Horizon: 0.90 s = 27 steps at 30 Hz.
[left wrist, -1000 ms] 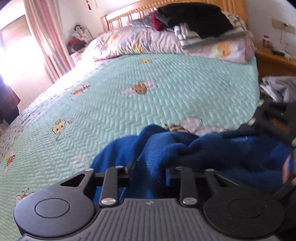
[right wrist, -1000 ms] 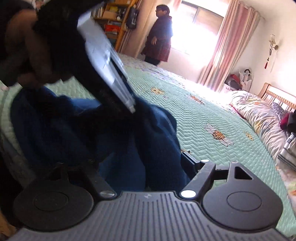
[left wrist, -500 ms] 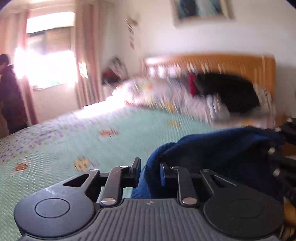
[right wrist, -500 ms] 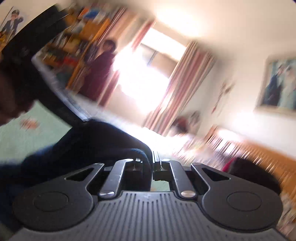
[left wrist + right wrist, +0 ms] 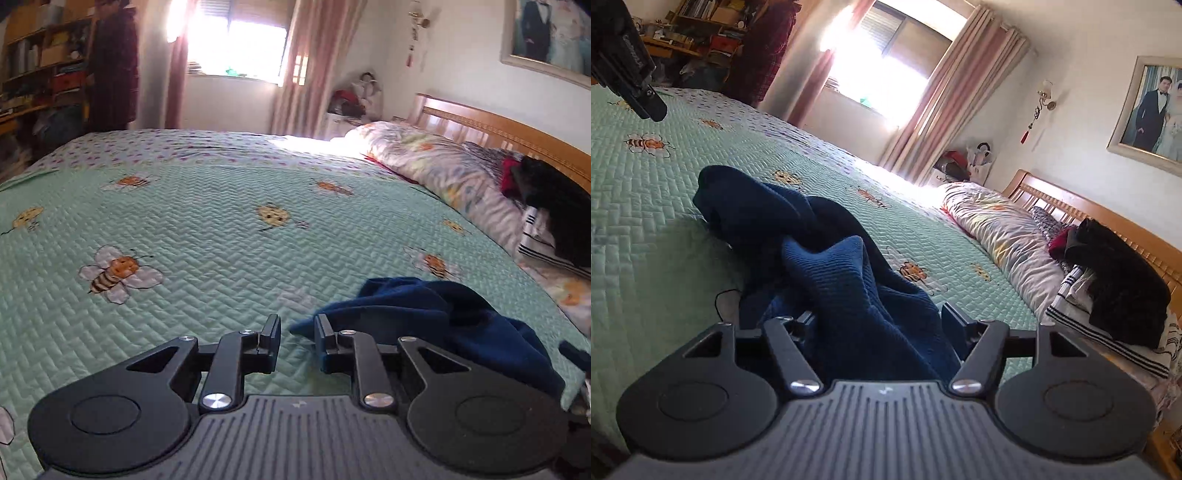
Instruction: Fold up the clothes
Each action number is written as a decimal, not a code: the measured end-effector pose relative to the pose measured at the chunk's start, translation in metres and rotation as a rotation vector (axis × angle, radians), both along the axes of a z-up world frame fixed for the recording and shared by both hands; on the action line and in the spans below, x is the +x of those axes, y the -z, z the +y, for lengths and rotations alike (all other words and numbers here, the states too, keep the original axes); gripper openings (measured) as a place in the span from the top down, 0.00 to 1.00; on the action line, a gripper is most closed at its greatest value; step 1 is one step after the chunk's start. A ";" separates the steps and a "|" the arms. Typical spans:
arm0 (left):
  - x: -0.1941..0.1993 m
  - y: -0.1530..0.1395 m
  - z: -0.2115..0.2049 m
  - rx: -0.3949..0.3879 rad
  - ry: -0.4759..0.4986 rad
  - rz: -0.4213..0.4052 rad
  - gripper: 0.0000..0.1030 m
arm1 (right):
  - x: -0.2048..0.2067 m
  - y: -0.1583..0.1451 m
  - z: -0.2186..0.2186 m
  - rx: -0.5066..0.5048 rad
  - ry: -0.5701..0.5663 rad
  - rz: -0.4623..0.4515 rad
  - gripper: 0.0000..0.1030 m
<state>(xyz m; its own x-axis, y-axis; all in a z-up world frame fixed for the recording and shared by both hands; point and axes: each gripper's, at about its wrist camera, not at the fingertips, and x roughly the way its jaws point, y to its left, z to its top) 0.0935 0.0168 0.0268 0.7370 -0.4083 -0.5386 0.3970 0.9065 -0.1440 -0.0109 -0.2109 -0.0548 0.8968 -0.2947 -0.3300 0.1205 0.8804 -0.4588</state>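
A dark blue knit garment (image 5: 827,258) lies crumpled on the green quilted bedspread (image 5: 207,236), bunched into ridges and loose folds with no flat panel or straight edge to be seen; in the left wrist view the same garment (image 5: 436,317) sits just ahead and to the right of the tool. The left gripper (image 5: 297,332) is over the bedspread with its jaws parted to a moderate gap and nothing between them, a tip of blue cloth lying just beyond the right finger, so it holds nothing. The right gripper (image 5: 877,321) has its jaws spread wide, and a thick hump of the garment rises between them; the cloth appears to rest in the gap rather than being pinched, though the fabric hides the inner faces of the fingers. Judged from this, the folding has hardly begun: the garment is a heap, not spread, and no fold is visible in it. What remains is likely to find its hem or shoulders, spread it flat on the open stretch of bedspread, and then make the folds. Near the wooden headboard (image 5: 1082,206) a rolled floral duvet (image 5: 1001,232) and a stack of clothes topped by a black garment (image 5: 1119,280) sit well apart from the work.
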 end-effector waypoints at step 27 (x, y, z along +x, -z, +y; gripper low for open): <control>0.079 0.070 -0.061 -0.293 -0.226 0.307 0.19 | -0.025 0.004 -0.003 0.015 -0.017 -0.040 0.43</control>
<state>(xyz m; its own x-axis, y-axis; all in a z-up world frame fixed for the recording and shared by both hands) 0.1722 -0.0445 -0.0434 0.6494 -0.4235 -0.6316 0.0940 0.8689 -0.4860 -0.0363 -0.2138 -0.0592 0.9143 -0.2743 -0.2979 0.1232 0.8892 -0.4406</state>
